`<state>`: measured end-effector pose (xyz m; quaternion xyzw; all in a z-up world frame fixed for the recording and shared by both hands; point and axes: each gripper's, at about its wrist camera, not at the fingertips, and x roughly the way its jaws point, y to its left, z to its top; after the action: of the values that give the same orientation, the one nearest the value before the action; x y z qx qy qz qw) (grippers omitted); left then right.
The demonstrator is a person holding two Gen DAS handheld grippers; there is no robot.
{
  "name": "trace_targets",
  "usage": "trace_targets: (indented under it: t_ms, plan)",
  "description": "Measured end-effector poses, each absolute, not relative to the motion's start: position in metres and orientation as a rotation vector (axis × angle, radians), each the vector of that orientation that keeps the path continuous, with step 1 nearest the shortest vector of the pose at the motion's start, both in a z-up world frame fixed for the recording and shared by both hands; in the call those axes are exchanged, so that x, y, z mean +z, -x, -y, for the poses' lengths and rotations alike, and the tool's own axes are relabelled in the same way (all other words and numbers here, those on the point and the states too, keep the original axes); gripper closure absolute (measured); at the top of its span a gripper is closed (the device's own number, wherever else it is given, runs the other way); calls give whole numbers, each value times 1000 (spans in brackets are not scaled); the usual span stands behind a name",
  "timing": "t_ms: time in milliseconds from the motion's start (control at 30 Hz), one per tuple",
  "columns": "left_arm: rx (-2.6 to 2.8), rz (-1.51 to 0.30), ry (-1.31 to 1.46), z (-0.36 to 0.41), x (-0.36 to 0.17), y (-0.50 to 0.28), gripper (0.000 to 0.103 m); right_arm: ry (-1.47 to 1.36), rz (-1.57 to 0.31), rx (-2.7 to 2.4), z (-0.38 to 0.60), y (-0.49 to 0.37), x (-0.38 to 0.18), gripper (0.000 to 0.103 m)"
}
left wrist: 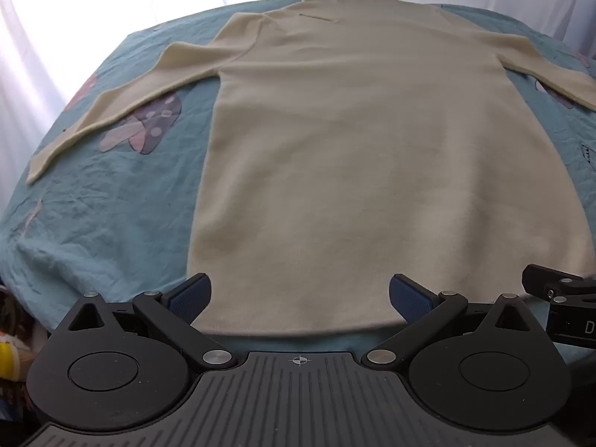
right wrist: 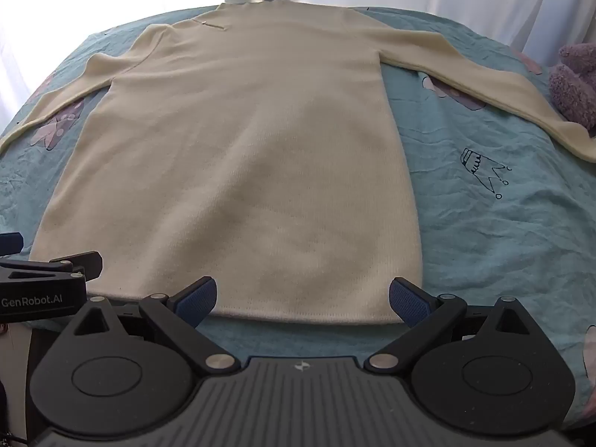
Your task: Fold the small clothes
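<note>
A cream sweater [left wrist: 365, 156] is spread flat, sleeves out, on a blue printed bedsheet [left wrist: 111, 205], while the left gripper [left wrist: 300, 298] and right gripper [right wrist: 301, 298] are held wide apart and empty above its near hem.

Sweater [left wrist: 354, 149]: showing plain cream knit throughout. Bed sheet [right wrist: 484, 223]: showing teal-blue, carrying pink-and-purple mushroom prints [left wrist: 145, 126] and a black-outlined crown drawing [right wrist: 480, 171]. Plush toy [right wrist: 573, 82] appearing fuzzy mauve; hand-held gripper [left wrist: 298, 298] showing black with blue pads [left wrist: 186, 301].
</note>
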<state>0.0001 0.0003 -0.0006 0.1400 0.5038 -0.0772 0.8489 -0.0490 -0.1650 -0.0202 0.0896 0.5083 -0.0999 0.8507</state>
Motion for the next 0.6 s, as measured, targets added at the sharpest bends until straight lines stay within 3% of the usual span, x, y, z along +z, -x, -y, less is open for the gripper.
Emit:
trace_targets:
  t_ms: [600]
  plan:
    - [-194, -1065, -306, 3, 0, 0, 0, -192, -1067, -209, 167, 49, -19, 4]
